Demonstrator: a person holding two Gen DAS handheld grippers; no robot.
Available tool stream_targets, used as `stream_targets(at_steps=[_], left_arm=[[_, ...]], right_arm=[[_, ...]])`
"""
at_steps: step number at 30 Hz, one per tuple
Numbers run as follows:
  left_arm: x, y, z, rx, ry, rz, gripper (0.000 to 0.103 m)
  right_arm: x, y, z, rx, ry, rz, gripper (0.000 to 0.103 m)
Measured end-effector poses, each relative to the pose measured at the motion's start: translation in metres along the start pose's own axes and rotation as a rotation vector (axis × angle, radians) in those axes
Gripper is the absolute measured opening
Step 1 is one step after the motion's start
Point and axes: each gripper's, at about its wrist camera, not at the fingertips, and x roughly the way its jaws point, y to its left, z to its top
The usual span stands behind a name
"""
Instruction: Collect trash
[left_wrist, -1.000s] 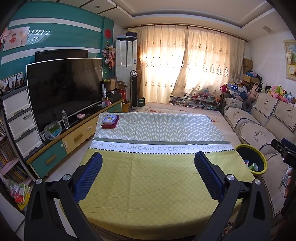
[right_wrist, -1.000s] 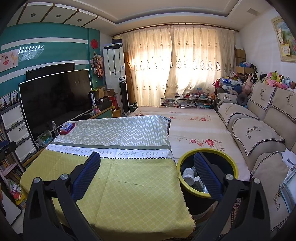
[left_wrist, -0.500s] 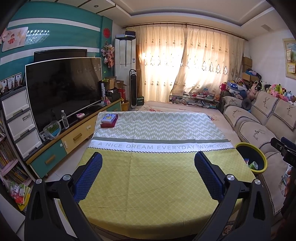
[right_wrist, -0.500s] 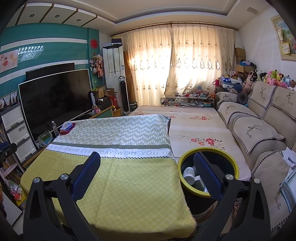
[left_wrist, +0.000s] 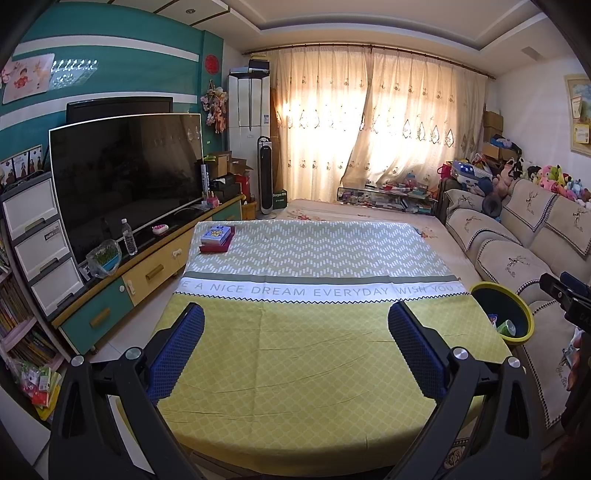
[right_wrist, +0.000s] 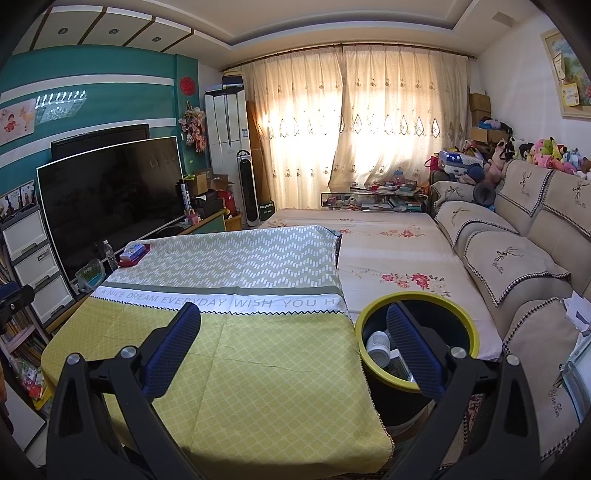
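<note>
A black bin with a yellow rim (right_wrist: 469, 325) stands on the floor at the table's right edge; it also shows in the left wrist view (left_wrist: 526, 314). Inside lie a white bottle (right_wrist: 378, 347) and other small trash, with a green item (left_wrist: 506, 327) visible from the left. My left gripper (left_wrist: 295, 350) is open and empty above the near part of the table (left_wrist: 314, 369). My right gripper (right_wrist: 291, 350) is open and empty over the table's right corner, its right finger in front of the bin.
A box on a red book (left_wrist: 217, 238) lies at the table's far left corner. A TV cabinet (left_wrist: 147, 273) with a water bottle (left_wrist: 128, 236) runs along the left. A sofa (right_wrist: 517, 266) stands on the right, a floral mat (right_wrist: 388, 251) beyond the bin.
Both grippers have barely shifted; the views are nearly the same, and both stay open and empty.
</note>
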Motion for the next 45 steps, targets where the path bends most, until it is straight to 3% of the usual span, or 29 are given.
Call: stream_targets(at_steps=[40,45], left_arm=[[0.013,0.0,0.001,0.0,0.022,-0.017,0.098],[0.017,-0.003,0.0,0.008,0.024,-0.046,0.098]], right_arm=[[0.01,0.0,-0.005,0.003,0.022,0.011,0.096],[0.012,0.001,-0.006,0.004,0.03,0.016,0.096]])
